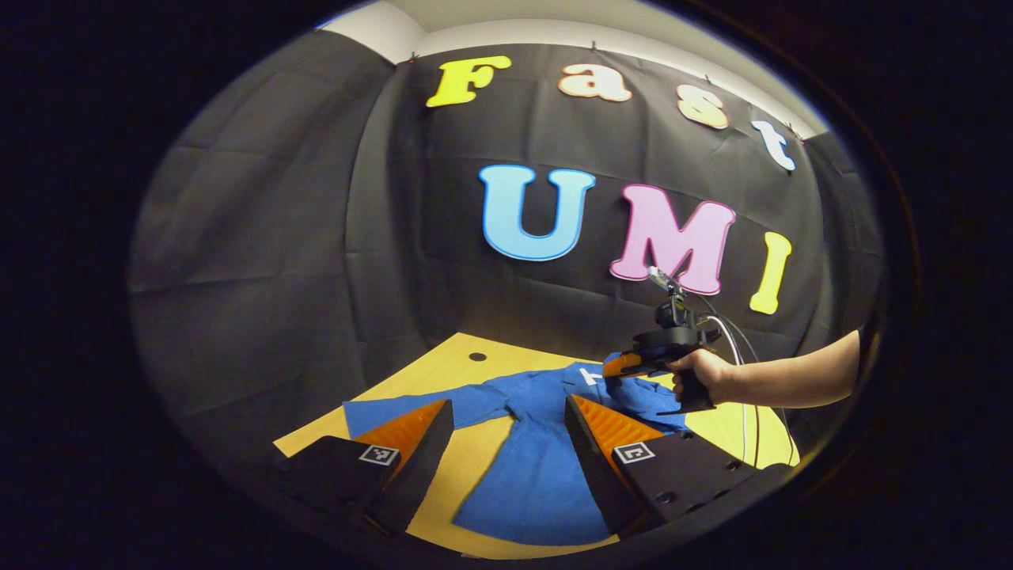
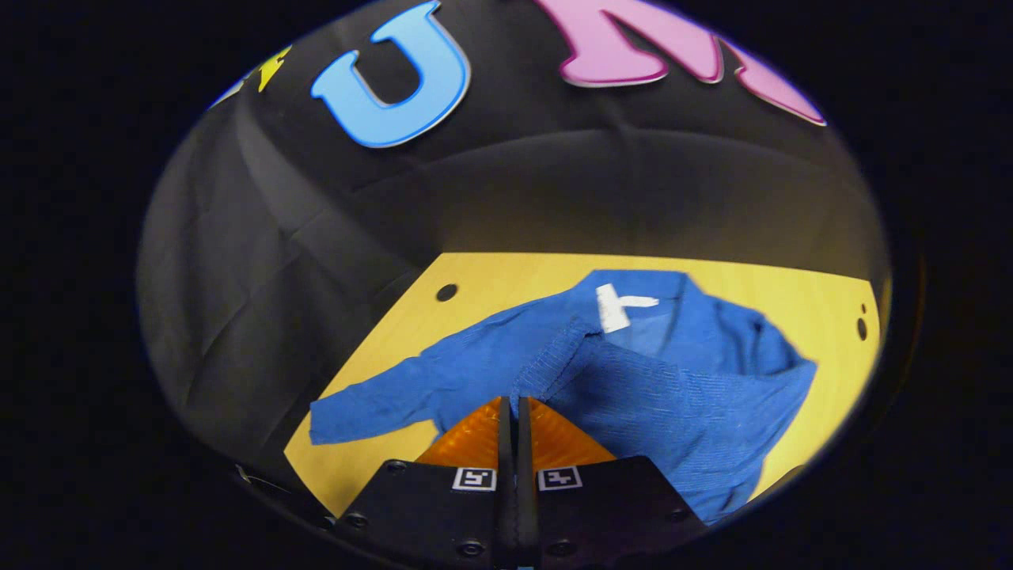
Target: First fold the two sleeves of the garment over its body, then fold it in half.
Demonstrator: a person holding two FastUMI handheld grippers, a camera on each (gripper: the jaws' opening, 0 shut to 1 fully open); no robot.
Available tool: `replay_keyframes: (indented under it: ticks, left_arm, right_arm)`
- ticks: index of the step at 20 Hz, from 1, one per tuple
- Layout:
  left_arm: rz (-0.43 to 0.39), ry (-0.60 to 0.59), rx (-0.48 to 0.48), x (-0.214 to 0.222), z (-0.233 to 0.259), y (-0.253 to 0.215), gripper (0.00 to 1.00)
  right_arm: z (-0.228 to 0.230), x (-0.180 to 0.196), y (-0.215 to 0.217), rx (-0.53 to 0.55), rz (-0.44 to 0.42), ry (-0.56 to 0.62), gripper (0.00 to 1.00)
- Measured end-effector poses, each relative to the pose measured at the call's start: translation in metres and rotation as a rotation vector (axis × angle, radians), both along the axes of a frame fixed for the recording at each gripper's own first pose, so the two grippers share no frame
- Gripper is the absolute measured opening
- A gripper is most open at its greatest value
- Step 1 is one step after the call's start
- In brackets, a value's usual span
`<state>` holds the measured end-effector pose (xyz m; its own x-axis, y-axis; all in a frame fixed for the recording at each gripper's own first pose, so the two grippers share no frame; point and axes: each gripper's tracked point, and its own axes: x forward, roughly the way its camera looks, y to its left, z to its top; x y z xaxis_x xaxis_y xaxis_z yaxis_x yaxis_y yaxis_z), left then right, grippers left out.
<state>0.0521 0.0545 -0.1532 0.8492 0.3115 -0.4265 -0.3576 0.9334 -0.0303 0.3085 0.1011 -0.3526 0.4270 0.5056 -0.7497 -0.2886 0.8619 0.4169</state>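
Note:
A blue long-sleeved garment (image 1: 530, 475) (image 2: 681, 396) lies on the yellow table (image 1: 475, 455) (image 2: 514, 277), with a white label (image 2: 613, 307) at its collar. One sleeve (image 2: 380, 400) (image 1: 396, 410) lies stretched out flat to the side. The other sleeve is drawn across the body, and its end sits in my right gripper (image 2: 514, 400), which is shut on it. In the left gripper view a hand (image 1: 700, 372) holds that right gripper (image 1: 616, 367) low over the collar area. My left gripper (image 1: 508, 405) hangs open above the garment's lower body, with nothing between its fingers.
The black cloth wall closes the table at the back and on the left. Small round holes (image 1: 477, 356) (image 2: 861, 327) mark the tabletop. A white cable (image 1: 744, 364) runs down from the right gripper past the forearm.

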Motion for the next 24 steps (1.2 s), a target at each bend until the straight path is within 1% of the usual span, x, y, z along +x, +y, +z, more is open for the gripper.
replay_keyframes:
  ticks: [2,3,4,5,6,7,8,9,10,11,15,16,18,20,21,22,23,24]
  left_arm:
    - [0.029,0.010,-0.011,-0.008,-0.008,0.020,0.80]
    - [0.039,0.015,-0.015,-0.011,-0.010,0.028,0.81]
    - [0.046,0.017,-0.020,-0.013,-0.014,0.033,0.81]
    - [0.049,0.019,-0.025,-0.014,-0.016,0.038,0.81]
    - [0.052,0.022,-0.028,-0.016,-0.019,0.043,0.81]
    - [0.056,0.026,-0.029,-0.018,-0.022,0.049,0.81]
    - [0.059,0.030,-0.030,-0.019,-0.027,0.053,0.81]
    - [0.064,0.034,-0.030,-0.020,-0.031,0.059,0.81]
    - [0.070,0.034,-0.029,-0.020,-0.037,0.065,0.81]
    - [0.072,0.031,-0.027,-0.016,-0.043,0.073,0.81]
    - [0.091,0.056,0.006,0.004,-0.083,0.116,0.81]
    - [0.108,0.069,0.009,0.012,-0.097,0.131,0.80]
    - [0.166,0.142,-0.001,0.020,-0.128,0.163,0.80]
    - [0.215,0.222,-0.050,0.029,-0.156,0.186,0.83]
    - [0.267,0.277,-0.053,0.031,-0.170,0.204,0.83]
    - [0.312,0.330,-0.052,0.032,-0.183,0.222,0.83]
    - [0.339,0.378,-0.066,0.033,-0.196,0.231,0.82]
    - [0.359,0.416,-0.071,0.038,-0.211,0.242,0.83]
  right_arm:
    - [-0.024,-0.002,0.030,-0.006,0.000,0.000,0.04]
    - [-0.035,-0.003,0.041,-0.011,-0.014,0.000,0.04]
    - [-0.044,-0.003,0.052,0.006,-0.035,0.006,0.05]
    - [-0.056,-0.007,0.056,-0.009,-0.064,0.025,0.11]
    - [-0.060,-0.010,0.059,-0.012,-0.078,0.039,0.38]
    - [-0.062,-0.008,0.053,-0.042,-0.078,0.032,0.65]
    - [-0.059,-0.006,0.044,-0.064,-0.079,0.001,0.92]
    - [-0.050,-0.005,0.035,-0.086,-0.071,-0.043,0.99]
    - [-0.036,-0.002,0.025,-0.103,-0.068,-0.095,0.89]
    - [-0.017,-0.002,0.016,-0.114,-0.073,-0.149,0.99]
    - [0.067,-0.010,-0.024,-0.114,-0.117,-0.347,0.98]
    - [0.084,-0.014,-0.036,-0.114,-0.130,-0.382,0.98]
    - [0.113,-0.035,-0.057,-0.123,-0.142,-0.423,0.97]
    - [0.139,-0.052,-0.082,-0.161,-0.139,-0.489,0.98]
    - [0.153,-0.063,-0.094,-0.185,-0.132,-0.525,0.98]
    - [0.169,-0.077,-0.104,-0.204,-0.122,-0.561,0.98]
    - [0.182,-0.090,-0.114,-0.220,-0.117,-0.595,0.98]
    - [0.194,-0.106,-0.124,-0.227,-0.120,-0.609,0.98]
